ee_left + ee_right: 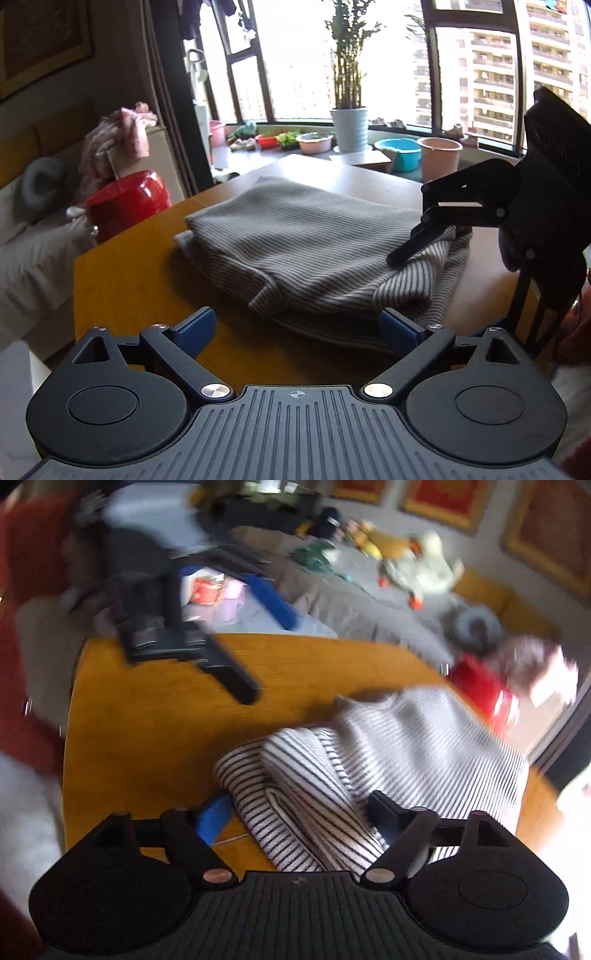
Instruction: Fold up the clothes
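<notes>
striped folded garment (295, 240) lies on the wooden worktop (129, 280); my left tool (297, 328) gapes empty (right tool (295, 812) straddles its edge, jaws apart).

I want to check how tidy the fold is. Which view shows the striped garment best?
The left wrist view: the striped garment lies sharp and whole on the table. The right wrist view is blurred and shows only its near folded end.

The folded garment (295, 240) is grey-beige with fine dark stripes (bolder black-on-white in the right wrist view). It lies on an amber wood-grain table (122, 288). At left in the left wrist view stands a glossy red bucket (127, 203); upper right, a turquoise basin (399, 151) and a pink bucket (439, 157). Both black grippers carry blue pads (195, 328).
</notes>
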`<move>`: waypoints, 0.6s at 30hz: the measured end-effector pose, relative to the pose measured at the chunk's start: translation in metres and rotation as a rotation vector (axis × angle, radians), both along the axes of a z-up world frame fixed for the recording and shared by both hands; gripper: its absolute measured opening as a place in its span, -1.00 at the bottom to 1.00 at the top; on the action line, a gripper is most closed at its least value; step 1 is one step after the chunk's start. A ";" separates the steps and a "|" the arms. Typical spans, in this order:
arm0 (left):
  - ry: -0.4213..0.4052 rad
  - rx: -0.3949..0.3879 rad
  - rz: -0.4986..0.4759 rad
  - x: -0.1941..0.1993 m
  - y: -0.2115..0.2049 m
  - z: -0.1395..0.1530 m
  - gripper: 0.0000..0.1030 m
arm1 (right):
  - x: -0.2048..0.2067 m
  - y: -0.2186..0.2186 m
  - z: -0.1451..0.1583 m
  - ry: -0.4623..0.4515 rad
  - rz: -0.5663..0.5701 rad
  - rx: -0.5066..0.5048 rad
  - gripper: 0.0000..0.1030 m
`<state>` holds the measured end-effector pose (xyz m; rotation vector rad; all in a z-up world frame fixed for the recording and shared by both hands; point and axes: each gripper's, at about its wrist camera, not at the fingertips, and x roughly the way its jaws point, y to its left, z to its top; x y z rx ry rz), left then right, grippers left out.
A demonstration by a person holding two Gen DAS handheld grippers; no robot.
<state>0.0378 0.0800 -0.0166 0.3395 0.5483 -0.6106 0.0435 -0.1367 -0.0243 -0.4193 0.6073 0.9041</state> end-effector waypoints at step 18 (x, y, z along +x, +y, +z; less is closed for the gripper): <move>-0.146 0.232 -0.270 0.010 -0.085 -0.046 0.69 | 0.063 -0.046 0.015 0.351 -0.146 0.262 0.08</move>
